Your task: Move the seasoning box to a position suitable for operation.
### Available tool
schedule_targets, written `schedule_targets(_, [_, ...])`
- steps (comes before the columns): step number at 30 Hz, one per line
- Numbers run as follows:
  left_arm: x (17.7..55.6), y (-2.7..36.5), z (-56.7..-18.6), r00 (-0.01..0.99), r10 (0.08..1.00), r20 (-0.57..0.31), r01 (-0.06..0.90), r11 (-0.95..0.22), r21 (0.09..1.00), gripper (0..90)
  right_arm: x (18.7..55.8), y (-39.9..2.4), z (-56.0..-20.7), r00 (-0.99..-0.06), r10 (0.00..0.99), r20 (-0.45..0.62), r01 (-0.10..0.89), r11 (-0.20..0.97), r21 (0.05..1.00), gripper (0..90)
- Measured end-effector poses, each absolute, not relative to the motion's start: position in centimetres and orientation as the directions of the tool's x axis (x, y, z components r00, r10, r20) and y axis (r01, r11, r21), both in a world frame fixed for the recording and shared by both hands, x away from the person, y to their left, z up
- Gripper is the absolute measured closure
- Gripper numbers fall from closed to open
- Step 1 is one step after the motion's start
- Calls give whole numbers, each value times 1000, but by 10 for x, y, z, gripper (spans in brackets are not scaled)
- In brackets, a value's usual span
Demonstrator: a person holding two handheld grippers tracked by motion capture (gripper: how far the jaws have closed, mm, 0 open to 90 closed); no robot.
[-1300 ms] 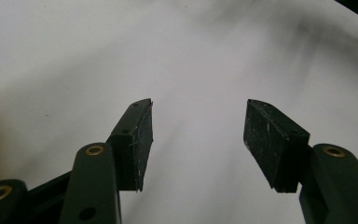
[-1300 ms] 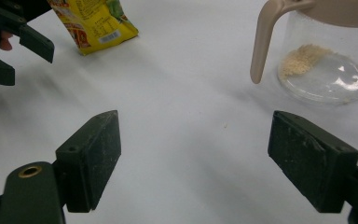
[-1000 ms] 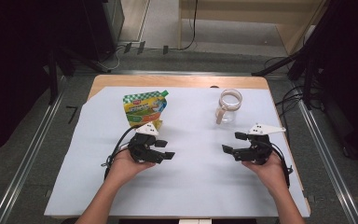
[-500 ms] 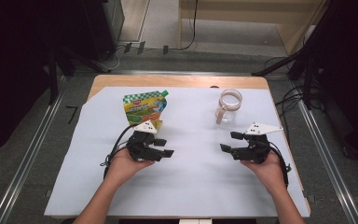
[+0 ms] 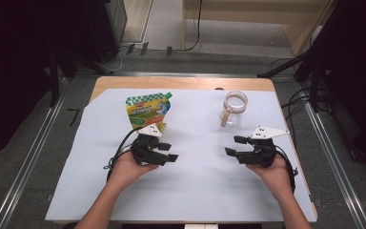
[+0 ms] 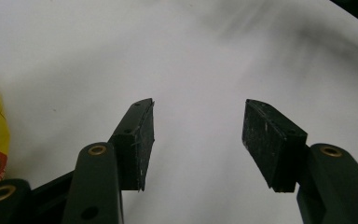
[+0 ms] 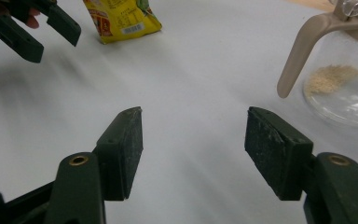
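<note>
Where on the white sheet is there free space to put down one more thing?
The widest bare patch lies between the left gripper and the right gripper, reaching up between the yellow pouch and the glass jar. The near strip of the white sheet between the forearms is free too. It is tight where the pouch meets the left gripper.

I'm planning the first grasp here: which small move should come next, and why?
Probably move the left hand-held gripper forward to the yellow pouch, which lies flat just beyond it. Both it and the right hand-held gripper hang open over the white sheet with nothing between their jaws; the right one's have just been closing. The glass jar, with some powder inside, stands upright ahead of the right one.
</note>
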State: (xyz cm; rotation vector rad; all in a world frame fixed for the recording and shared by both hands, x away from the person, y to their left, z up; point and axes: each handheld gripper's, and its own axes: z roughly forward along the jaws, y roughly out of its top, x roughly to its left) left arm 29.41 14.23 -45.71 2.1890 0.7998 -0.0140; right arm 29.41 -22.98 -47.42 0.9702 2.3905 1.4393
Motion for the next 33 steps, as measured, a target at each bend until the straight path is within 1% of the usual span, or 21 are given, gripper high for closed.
schedule_targets(3, [294, 144, -457, 798, 545, -256, 551, -489, 676, 445, 296, -230, -475, -768, 618, 169, 441, 318, 840, 397])
schedule_targets(5, [294, 145, -457, 801, 543, -251, 546, -493, 678, 445, 297, -231, -475, -752, 631, 189, 466, 307, 830, 400])
schedule_targets(10, [295, 148, -456, 798, 546, -256, 548, -481, 684, 445, 299, -232, -475, -741, 646, 183, 463, 294, 836, 412])
schedule_targets(17, [296, 148, -457, 797, 547, -257, 553, -488, 676, 444, 303, -235, -482, -728, 644, 236, 513, 283, 810, 445])
schedule_targets(22, [295, 147, -457, 797, 546, -257, 552, -487, 677, 440, 303, -235, -482, -723, 655, 220, 505, 285, 814, 458])
schedule_targets(24, [294, 146, -457, 798, 546, -255, 551, -489, 676, 439, 305, -236, -482, -715, 656, 243, 524, 273, 807, 477])
schedule_targets(28, [293, 148, -456, 800, 547, -246, 545, -492, 679, 436, 308, -238, -480, -711, 666, 226, 504, 258, 824, 428])
schedule_targets(33, [294, 148, -456, 799, 547, -250, 548, -490, 678, 436, 315, -242, -480, -696, 681, 229, 512, 245, 823, 426])
